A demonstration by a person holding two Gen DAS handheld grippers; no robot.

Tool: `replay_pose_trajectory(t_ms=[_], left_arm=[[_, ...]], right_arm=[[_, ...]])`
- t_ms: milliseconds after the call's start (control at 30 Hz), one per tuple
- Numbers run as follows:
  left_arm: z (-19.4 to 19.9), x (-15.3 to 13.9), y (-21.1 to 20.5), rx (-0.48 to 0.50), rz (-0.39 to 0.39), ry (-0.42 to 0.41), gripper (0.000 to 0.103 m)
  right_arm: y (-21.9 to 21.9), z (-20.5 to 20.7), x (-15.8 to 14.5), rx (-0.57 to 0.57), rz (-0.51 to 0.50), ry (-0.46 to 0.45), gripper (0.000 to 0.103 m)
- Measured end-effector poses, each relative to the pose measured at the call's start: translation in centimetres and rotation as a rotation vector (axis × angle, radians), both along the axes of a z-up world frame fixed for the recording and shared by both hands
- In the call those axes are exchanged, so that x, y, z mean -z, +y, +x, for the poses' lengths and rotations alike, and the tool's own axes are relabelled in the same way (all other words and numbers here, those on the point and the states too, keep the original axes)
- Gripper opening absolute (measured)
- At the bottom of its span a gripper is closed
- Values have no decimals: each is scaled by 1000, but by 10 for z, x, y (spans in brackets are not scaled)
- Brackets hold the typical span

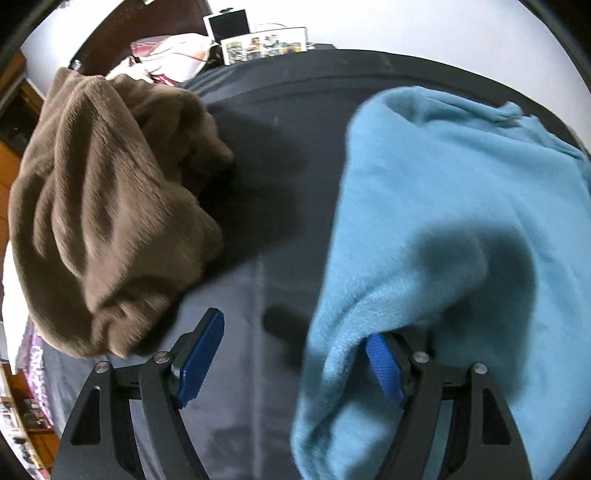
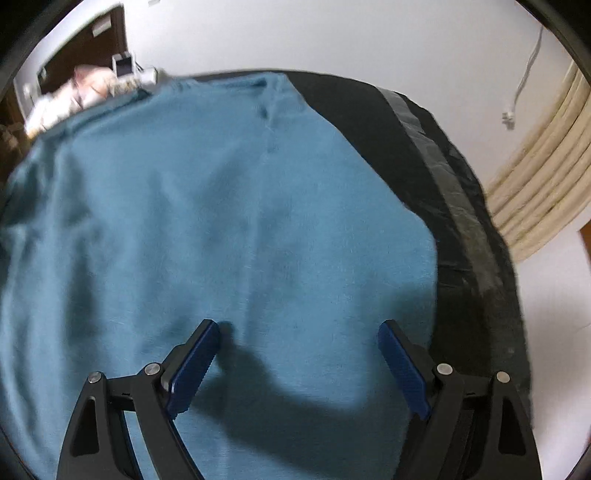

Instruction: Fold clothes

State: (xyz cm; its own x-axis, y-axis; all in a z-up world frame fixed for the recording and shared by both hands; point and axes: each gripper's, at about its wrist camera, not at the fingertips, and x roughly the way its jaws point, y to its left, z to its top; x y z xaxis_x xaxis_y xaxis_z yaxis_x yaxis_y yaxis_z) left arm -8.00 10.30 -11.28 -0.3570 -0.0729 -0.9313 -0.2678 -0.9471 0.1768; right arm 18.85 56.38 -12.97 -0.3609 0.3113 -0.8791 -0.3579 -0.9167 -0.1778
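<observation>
A light blue fleece garment (image 1: pixel 443 206) lies spread on the dark bed cover (image 1: pixel 280 155). My left gripper (image 1: pixel 291 328) hangs over its left edge with jaws wide apart. A fold of that edge drapes over the right finger's tip, and the left pad (image 1: pixel 201 362) is bare above the cover. In the right wrist view the same blue garment (image 2: pixel 207 221) fills the frame. My right gripper (image 2: pixel 297 325) is open just above it, nothing pinched between the pads. A brown fleece garment (image 1: pixel 107 214) lies crumpled to the left.
The bed's dark cover edge (image 2: pixel 461 206) runs down the right beside a white wall and beige curtain (image 2: pixel 546 177). Pillows and bedding (image 1: pixel 173 55), a small monitor (image 1: pixel 227 22) and a box sit at the far end. Wooden shelves (image 1: pixel 22 417) stand at the left.
</observation>
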Motion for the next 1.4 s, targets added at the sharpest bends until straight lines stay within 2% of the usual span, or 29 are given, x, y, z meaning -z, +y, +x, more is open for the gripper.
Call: replay_pose_trajectory(t_ms=[133,200,267,400,567,667,767,900,967,1100,1200,1300,1400], left_arm=[[-19,-7,-17,-97,-20,21,79],[-27,-14,-23,-133,-10,40,79],[-35,-22,-25,-140,-4,64,81],[-47,-38,-18,-125,0,114,81],[-55,-43,-22,-121,-16,121,81],[-52,-33,-20,-85,-82,111,81],[-56,-17,0,-29,-150,110,81],[-42,-15,-7,-8,-155,79,81],[-36,-16,-13,-17,-145,65,81],[-22,-18,-23,-27,-131,46,81],[-11,-24,-26,-23,-128,50,81],[-3,-35,-22,-21,-90,59,81],[2,-46,-12,-12,-48,68,81]], right_arm=[[34,-1,-12,84,102,-6,89],[54,-5,-21,122,230,-27,89],[79,-13,-33,171,370,-49,89],[138,-28,-55,288,491,-76,89],[135,-31,-87,303,306,68,89],[90,-32,-81,189,156,104,90],[45,-33,-62,74,74,81,89],[-7,-30,-31,-53,19,4,89],[-10,-29,-12,-74,49,-45,89],[1,-23,-6,-44,106,-82,89],[24,-16,-14,7,170,-93,89],[51,-15,-26,68,216,-91,90],[73,-8,-44,142,351,-90,90]])
